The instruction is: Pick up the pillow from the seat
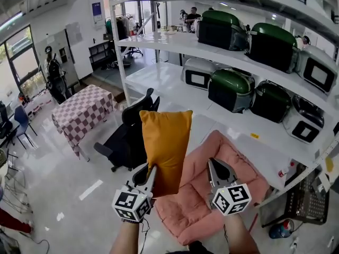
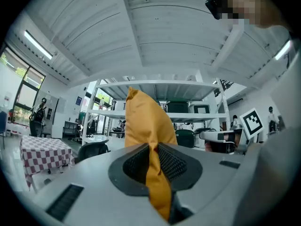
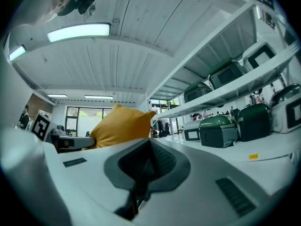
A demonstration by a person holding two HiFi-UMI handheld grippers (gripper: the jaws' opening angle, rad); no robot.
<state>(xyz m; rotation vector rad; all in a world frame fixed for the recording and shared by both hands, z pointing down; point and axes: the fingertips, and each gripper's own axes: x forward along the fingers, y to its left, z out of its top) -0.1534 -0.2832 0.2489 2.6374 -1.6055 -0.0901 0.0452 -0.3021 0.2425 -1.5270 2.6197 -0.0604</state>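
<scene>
Jaws of the left gripper [image 1: 151,174] [image 2: 153,169] are pinching the lower edge of the mustard-yellow fabric pillow [image 1: 165,144] [image 2: 145,121] [image 3: 120,127], with the cloth bunching between the ribbed pads, while the jaws of the right gripper [image 1: 217,169] [image 3: 140,174] are lying closed together with nothing between them. The pillow is standing upright from the left jaws, its long axis running up and away from them, so it appears to be hanging in the air over the left edge of the pink padded seat [image 1: 241,157] rather than resting on it. The right gripper is sitting just beside the pillow's right edge without touching it, over the middle of the seat, and in its own view the pillow is showing off to the left, beyond the jaws. The left hand is therefore the one carrying the load, and any further raising is resting on that single edge grip, which looks likely to let the soft body sag or swing. The pinched strip itself is disappearing inside the jaws, the pillow's bottom corner is being covered by the left gripper in the head view, and part of the seat is lying hidden behind both grippers; the white metal shelving [image 1: 175,83] and the black office chair [image 1: 127,136] are standing behind.
</scene>
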